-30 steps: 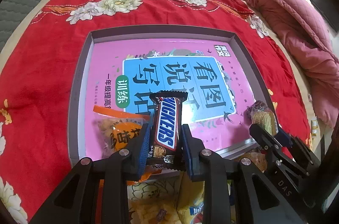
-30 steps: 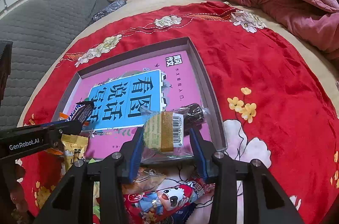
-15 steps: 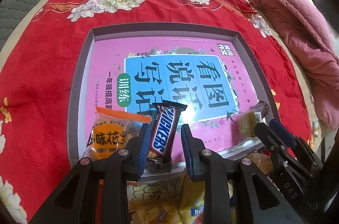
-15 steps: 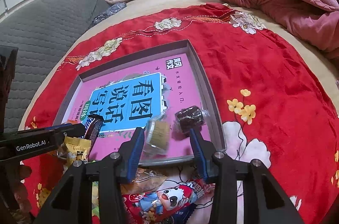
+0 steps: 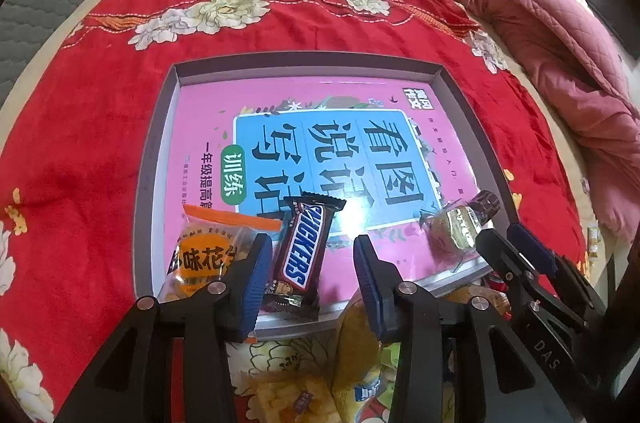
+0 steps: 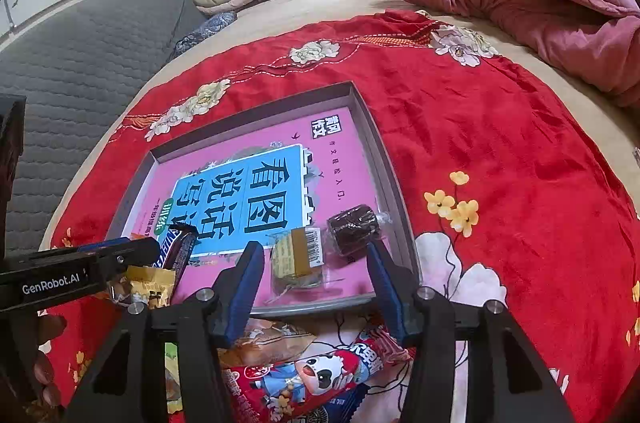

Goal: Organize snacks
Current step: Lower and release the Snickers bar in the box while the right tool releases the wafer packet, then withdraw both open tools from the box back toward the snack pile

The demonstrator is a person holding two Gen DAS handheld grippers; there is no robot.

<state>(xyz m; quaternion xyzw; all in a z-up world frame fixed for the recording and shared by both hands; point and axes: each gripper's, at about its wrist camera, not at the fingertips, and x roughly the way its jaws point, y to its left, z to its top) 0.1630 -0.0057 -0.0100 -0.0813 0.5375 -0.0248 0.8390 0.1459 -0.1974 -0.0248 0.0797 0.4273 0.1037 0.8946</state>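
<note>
A grey tray lined with a pink book cover lies on the red cloth. A Snickers bar lies at the tray's near edge, between the jaws of my open left gripper. An orange peanut packet lies left of it. My open right gripper stands just behind a clear-wrapped cake pack and a dark chocolate cake, both lying in the tray's near right corner.
A pile of loose snack packets lies on the cloth under both grippers. A pink quilt is bunched at the right. A grey mattress lies to the left. Red cloth surrounds the tray.
Both grippers opened. The Snickers bar dropped from the left gripper onto the tray. The cake pack dropped from the right gripper into the tray's corner.
</note>
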